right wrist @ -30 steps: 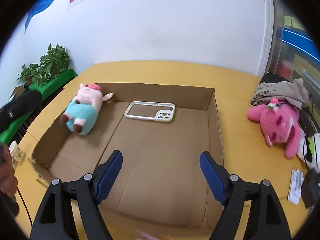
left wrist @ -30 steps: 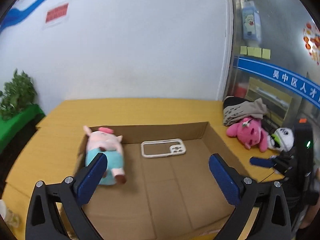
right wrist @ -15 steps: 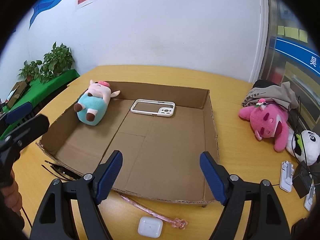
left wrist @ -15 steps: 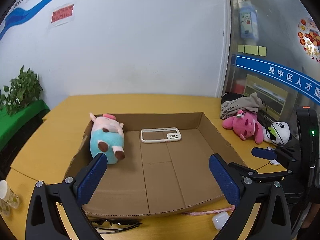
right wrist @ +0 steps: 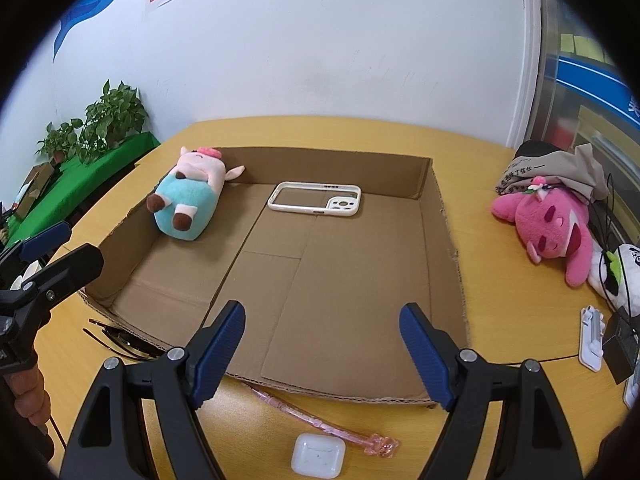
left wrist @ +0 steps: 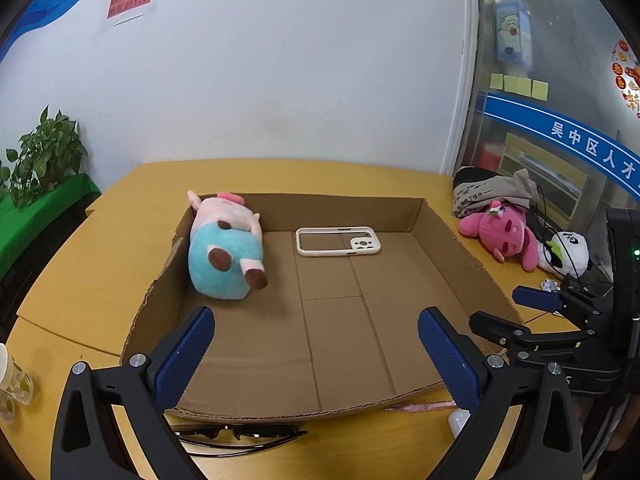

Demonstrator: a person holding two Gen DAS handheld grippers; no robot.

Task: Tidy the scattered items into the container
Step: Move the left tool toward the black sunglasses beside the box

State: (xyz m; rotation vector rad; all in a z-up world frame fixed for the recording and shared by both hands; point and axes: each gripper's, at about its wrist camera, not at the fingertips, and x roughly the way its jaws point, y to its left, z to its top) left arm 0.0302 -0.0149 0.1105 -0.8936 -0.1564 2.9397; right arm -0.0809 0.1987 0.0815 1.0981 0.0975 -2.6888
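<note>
Plainly, both the left gripper (left wrist: 316,344) and right gripper (right wrist: 322,340) hung spread and empty before the box (right wrist: 450,240), while the earbud case (right wrist: 318,455), wand (right wrist: 320,424) and glasses (left wrist: 236,438) at six o'clock risked being skidded off the table (right wrist: 500,320)

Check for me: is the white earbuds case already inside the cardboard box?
No, the earbuds case lies on the table, outside the cardboard box, beside its near edge.
</note>
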